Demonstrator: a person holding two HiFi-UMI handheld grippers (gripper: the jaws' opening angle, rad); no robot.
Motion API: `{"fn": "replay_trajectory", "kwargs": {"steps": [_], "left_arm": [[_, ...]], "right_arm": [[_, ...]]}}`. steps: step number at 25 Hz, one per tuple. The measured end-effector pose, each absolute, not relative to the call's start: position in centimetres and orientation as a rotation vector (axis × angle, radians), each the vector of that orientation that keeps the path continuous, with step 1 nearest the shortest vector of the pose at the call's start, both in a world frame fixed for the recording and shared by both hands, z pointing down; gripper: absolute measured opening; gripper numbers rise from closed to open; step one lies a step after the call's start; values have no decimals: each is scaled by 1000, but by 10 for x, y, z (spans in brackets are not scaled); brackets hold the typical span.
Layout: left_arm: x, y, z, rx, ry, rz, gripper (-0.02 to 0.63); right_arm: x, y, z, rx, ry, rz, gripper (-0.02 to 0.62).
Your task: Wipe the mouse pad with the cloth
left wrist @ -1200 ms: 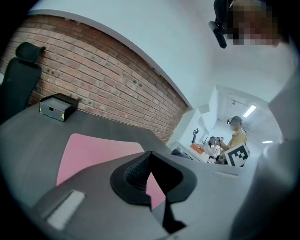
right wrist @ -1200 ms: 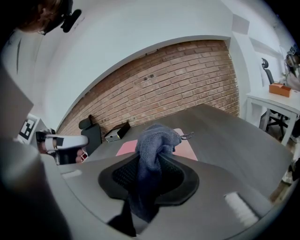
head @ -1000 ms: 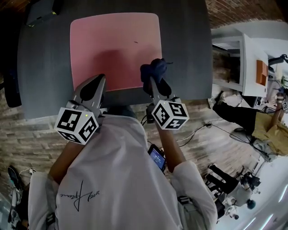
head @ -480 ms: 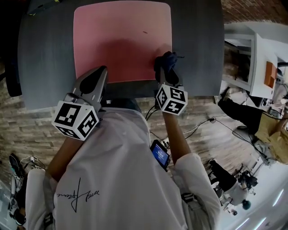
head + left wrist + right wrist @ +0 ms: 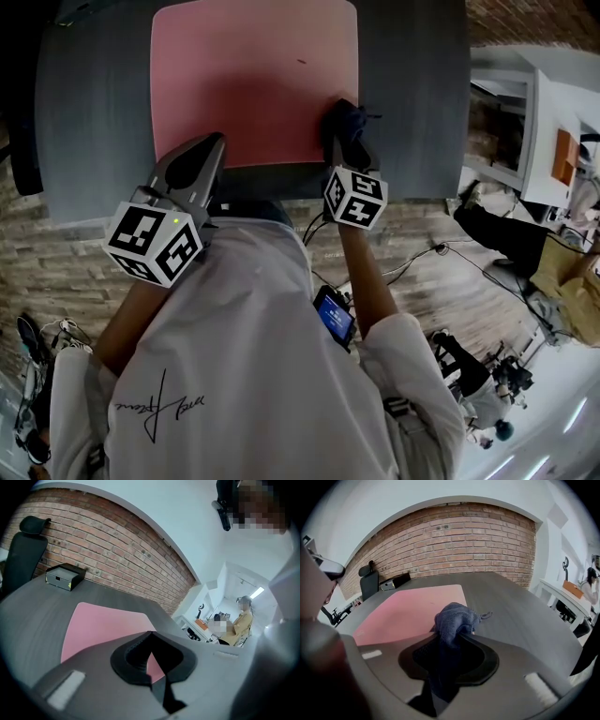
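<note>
While the right tongs point(image 5: 454, 639) pinch the crumpled dark-blue cloth point(image 5: 454, 618) at the pink rectangular mouse pad point(image 5: 253, 84), left tongs point(image 5: 152, 633) closed empty, press evenly.

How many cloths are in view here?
1: a crumpled dark blue cloth, clamped in the right gripper, at the pink rectangular mouse pad's near right corner. None seen elsewhere.

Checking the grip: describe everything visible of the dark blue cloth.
The dark blue, terry-like cloth is crumpled into a wad, pinched between the jaws of the right gripper. Its bunched end bulges past the jaw tips, a small loose corner sticking out rightward; a tail runs back between the jaws. It sits at the near right edge of the pink rectangular mouse pad; contact with the pad cannot be told.
</note>
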State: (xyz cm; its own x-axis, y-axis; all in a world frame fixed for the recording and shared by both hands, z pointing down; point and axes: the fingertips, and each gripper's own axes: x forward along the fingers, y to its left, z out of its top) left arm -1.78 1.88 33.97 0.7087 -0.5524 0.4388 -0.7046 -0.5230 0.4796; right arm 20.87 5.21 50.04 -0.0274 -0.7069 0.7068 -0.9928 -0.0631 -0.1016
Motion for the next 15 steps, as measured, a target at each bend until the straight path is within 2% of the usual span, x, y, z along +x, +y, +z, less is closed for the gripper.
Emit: {"fn": "replay_trajectory", "kwargs": {"steps": [15], "left_arm": [[-35, 30, 348, 2203, -971, 279, 11]], "right_arm": [[199, 61, 523, 1791, -1729, 967, 103]]}}
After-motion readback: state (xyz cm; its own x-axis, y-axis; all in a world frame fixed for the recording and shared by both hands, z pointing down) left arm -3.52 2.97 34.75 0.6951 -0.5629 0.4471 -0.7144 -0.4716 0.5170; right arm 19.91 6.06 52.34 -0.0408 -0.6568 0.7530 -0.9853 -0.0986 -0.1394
